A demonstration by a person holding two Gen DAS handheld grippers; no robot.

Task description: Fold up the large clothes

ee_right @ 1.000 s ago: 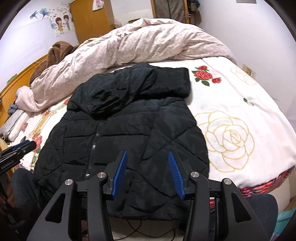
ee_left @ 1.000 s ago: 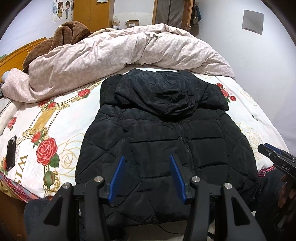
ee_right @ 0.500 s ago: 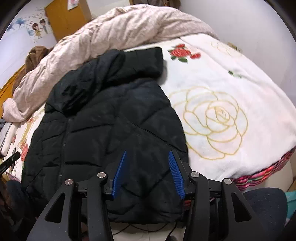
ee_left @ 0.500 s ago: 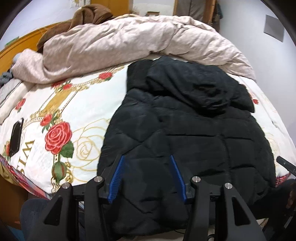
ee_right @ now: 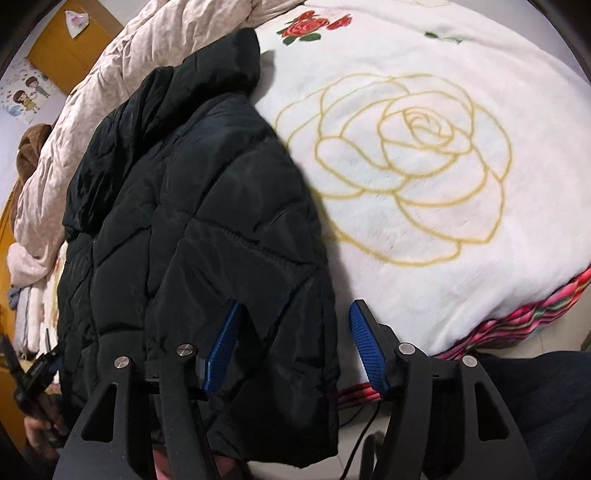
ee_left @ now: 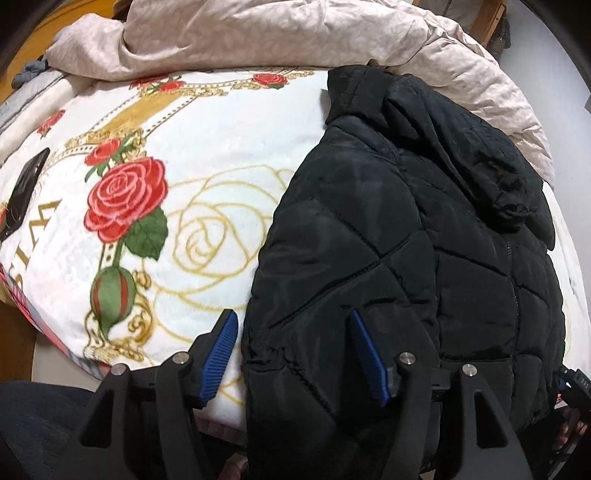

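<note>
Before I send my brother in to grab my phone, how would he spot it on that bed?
Start at the bed's rose-print blanket, left of the black puffer jacket. Follow it to the far left edge, beyond the big red rose: the phone is the flat black slab there, the only hard, glossy thing on the soft fabric.

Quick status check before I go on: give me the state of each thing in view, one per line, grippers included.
Black jacket: spread flat on the bed, zipped shut, hood lying on its upper part, not yet folded.
Left gripper: open, straddling the jacket's lower left edge.
Right gripper: open, straddling the jacket's lower right edge.
Duvet: bunched up at the far end of the bed.
Rose blanket: spread smooth under the jacket.
Phone: lying flat on the blanket.
</note>
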